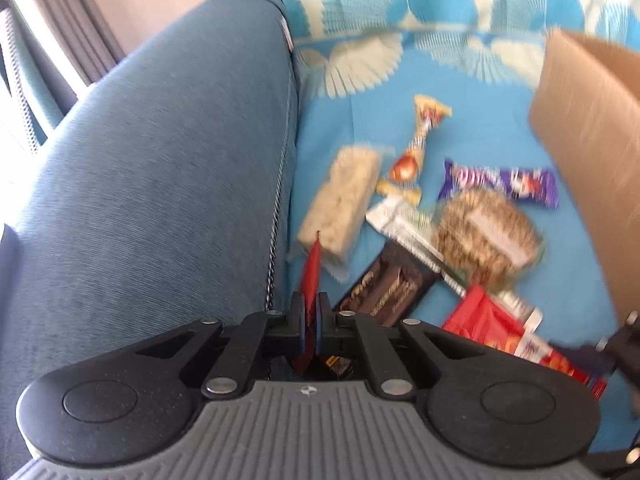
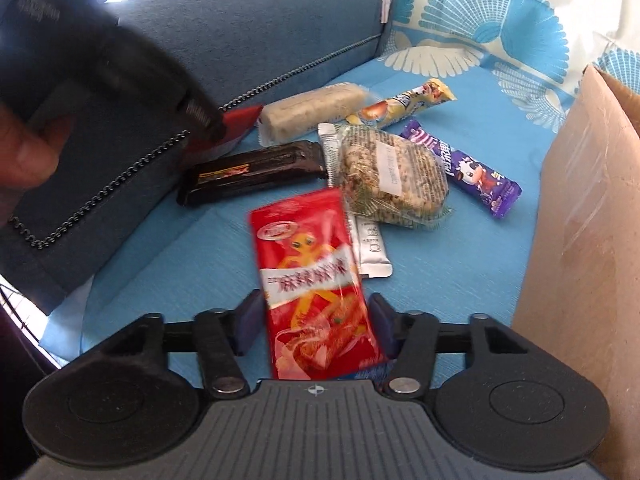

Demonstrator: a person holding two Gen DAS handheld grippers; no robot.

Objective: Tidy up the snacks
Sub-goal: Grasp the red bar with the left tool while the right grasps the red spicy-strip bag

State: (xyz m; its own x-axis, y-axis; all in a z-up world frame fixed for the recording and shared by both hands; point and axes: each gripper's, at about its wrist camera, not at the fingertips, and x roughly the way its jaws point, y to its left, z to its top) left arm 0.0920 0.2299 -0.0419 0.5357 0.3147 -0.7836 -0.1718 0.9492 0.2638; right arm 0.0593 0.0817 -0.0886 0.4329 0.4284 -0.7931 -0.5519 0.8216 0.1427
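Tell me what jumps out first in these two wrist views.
The red snack packet fills the near centre of the right wrist view, lying between the right gripper's jaws. Behind it, a jumble of wrapped snacks sits on the blue patterned sofa cover, a purple bar outermost toward the cardboard box. The left gripper is shut on a thin red wrapper beside the sofa armrest.
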